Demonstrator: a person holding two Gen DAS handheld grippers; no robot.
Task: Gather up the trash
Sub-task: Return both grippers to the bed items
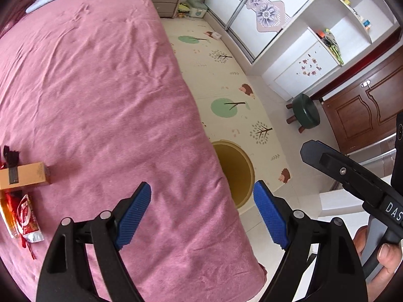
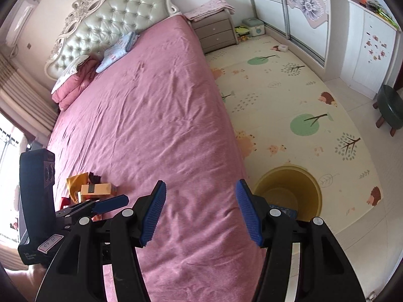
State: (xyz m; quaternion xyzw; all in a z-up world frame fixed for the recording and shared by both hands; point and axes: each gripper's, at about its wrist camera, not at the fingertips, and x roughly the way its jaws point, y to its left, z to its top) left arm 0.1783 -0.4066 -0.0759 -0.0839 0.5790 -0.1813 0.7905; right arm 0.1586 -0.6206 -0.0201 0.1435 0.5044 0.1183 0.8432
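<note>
Hand-held grippers (image 1: pixel 202 214) (image 2: pixel 200 210) agape over bed (image 1: pixel 100 88)

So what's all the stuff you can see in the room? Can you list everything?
bed sheet: 1, pink, covers the bed
orange box: 1, orange with a dark band, on the bed near its left edge
red wrapper: 1, red and white, on the bed just nearer than the box
yellow bin: 1, yellow, on the floor beside the bed
play mat: 1, cream with trees and hedgehogs, on the floor
stool: 1, dark green with brown legs, by the cupboard
nightstand: 1, grey-brown, beside the headboard
headboard: 1, pale green, tufted
folded cloth: 1, light blue, near the headboard
left gripper: open, blue pads
right gripper: open, blue pads
</note>
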